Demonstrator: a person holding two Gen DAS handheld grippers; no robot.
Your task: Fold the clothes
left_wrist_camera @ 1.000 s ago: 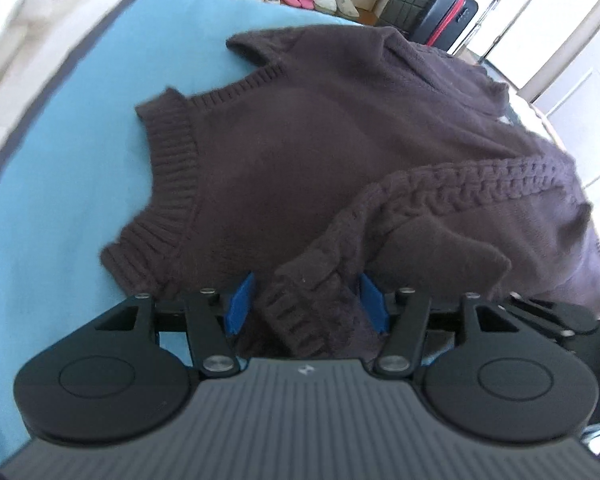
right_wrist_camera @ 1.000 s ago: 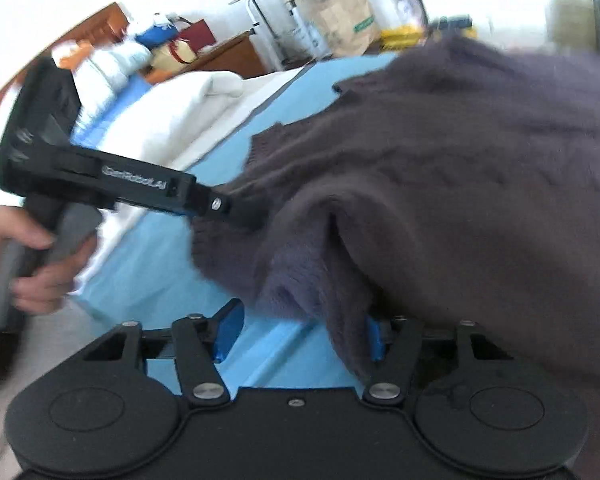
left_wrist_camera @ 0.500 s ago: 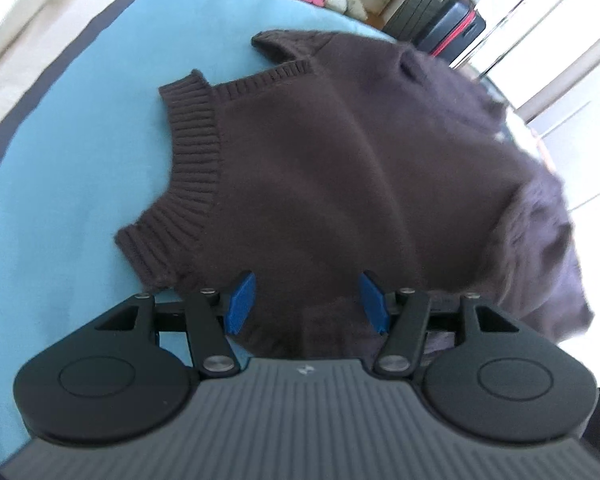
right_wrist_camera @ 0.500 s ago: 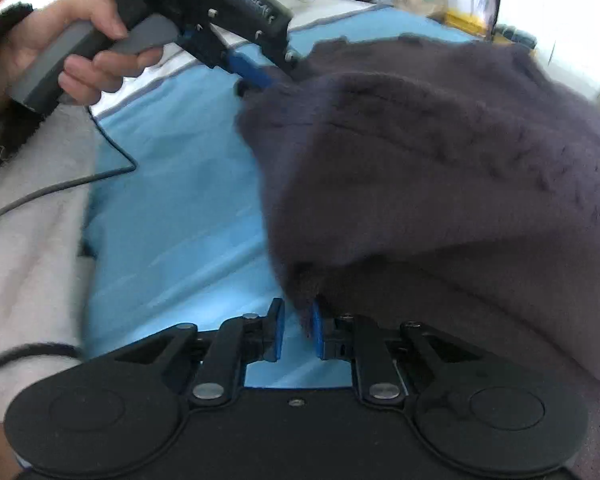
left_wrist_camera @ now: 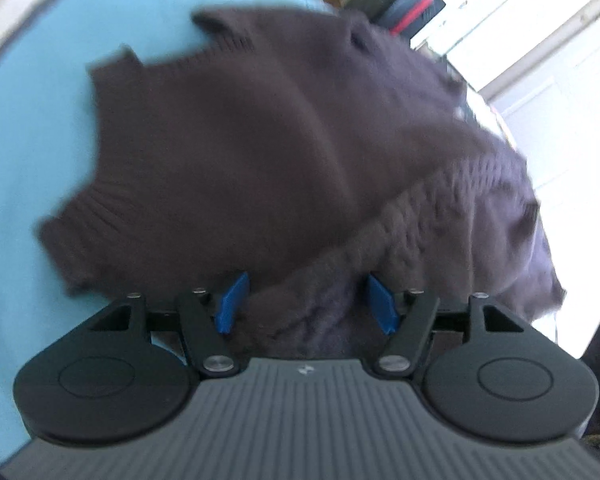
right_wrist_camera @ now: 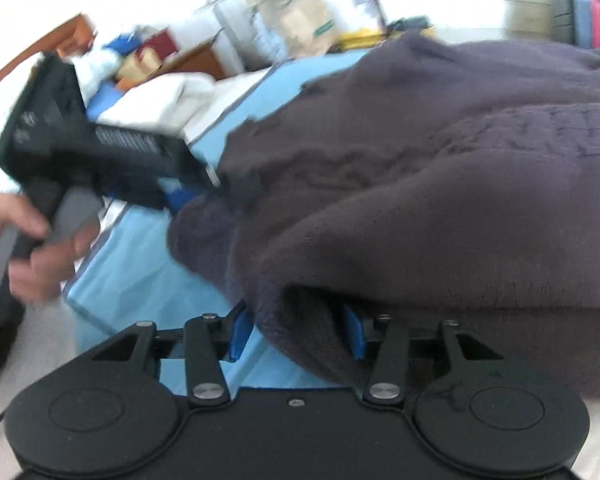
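Note:
A dark brown knit sweater (left_wrist_camera: 260,140) lies on a light blue bed cover (left_wrist_camera: 28,128); it also fills the right wrist view (right_wrist_camera: 440,184). A cable-knit sleeve (left_wrist_camera: 400,232) lies folded across its body. My left gripper (left_wrist_camera: 306,300) is open, with the sleeve's cuff lying loose between its blue fingers. My right gripper (right_wrist_camera: 298,336) is open, with a fold of the sweater's edge lying between its fingers. The left gripper also shows in the right wrist view (right_wrist_camera: 204,184), held by a hand at the sweater's near left edge.
A dark suitcase with a red stripe (left_wrist_camera: 408,4) stands beyond the bed. White bedding (right_wrist_camera: 156,100) and a wooden headboard (right_wrist_camera: 40,52) lie at the left. Shelves with bags (right_wrist_camera: 300,12) stand behind. The bed's near edge is close to both grippers.
My right gripper was shut on the sweater's edge half a second ago and has opened. The sleeve has come back across the sweater's body and its cuff lies between my left fingers again.

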